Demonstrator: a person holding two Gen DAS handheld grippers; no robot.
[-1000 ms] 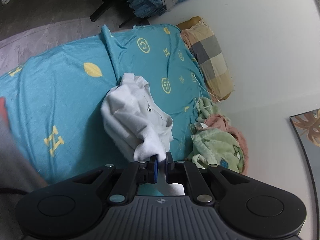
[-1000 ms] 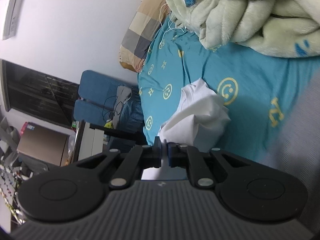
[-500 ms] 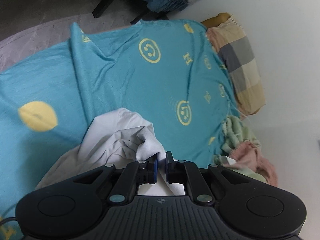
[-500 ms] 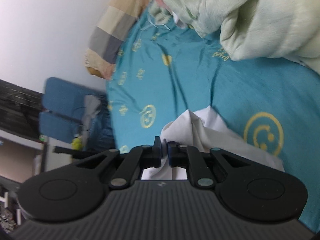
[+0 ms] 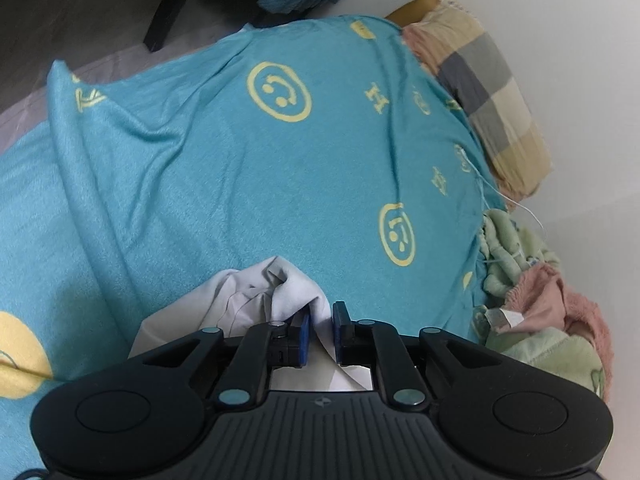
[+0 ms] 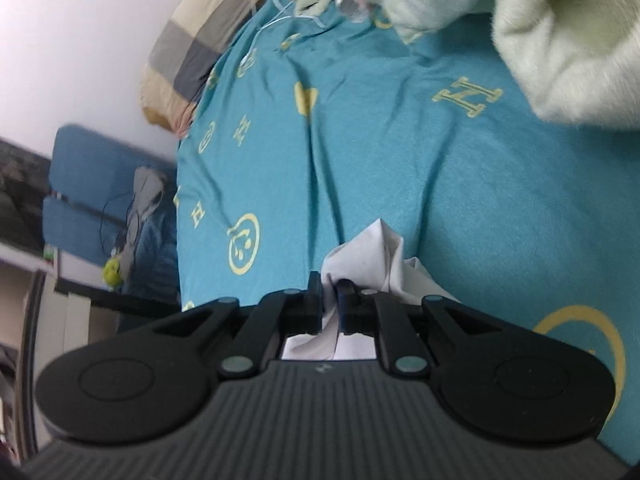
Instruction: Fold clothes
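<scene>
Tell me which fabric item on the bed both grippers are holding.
The white cotton garment, pinched in both the left hand-held gripper and the right hand-held gripper; the pale green fleece blanket lies untouched.

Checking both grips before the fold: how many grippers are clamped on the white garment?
2: the left gripper pinches the white garment; the right gripper pinches another bunch.

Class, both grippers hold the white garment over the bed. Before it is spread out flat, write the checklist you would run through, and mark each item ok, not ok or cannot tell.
1. Left gripper shut on white garment: ok.
2. Right gripper shut on it: ok.
3. Bare teal sheet ahead for spreading: ok.
4. Green blanket clear of landing area: ok, at the edge.
5. Garment untwisted: not ok, bunched.
6. Which corners are held: cannot tell.
</scene>
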